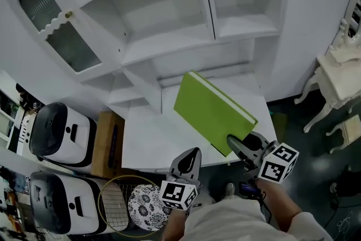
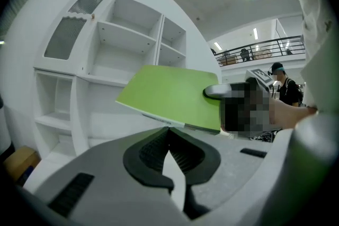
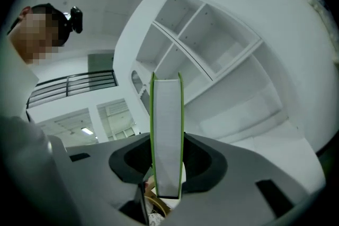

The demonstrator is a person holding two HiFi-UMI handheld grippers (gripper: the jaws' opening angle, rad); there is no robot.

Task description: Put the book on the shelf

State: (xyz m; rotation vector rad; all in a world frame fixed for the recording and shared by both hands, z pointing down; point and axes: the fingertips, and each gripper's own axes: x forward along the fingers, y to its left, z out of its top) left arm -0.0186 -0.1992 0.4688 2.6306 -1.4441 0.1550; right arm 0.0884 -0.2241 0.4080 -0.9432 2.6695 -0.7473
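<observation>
My right claw (image 1: 238, 147) grips the book (image 1: 210, 112) only by its five o'clock corner, so it may swing or slip short of the shelf (image 1: 169, 45). My left claw (image 1: 190, 156) is clenched, empty.

Head view is showing 1 book (image 1: 211, 113), 1 shelf (image 1: 169, 48), 1 table (image 1: 149, 141) and 2 grippers: left gripper (image 1: 193, 154), right gripper (image 1: 233, 141). Also showing: 2 appliances (image 1: 59, 135), 1 box (image 1: 107, 144), 1 racket (image 1: 115, 203), 1 patterned disc (image 1: 148, 207).

The left claw (image 1: 193, 153) and right claw (image 1: 233, 141) are grey with black-and-white marker cubes (image 1: 178, 193); the person wears a white top (image 1: 225, 223).
</observation>
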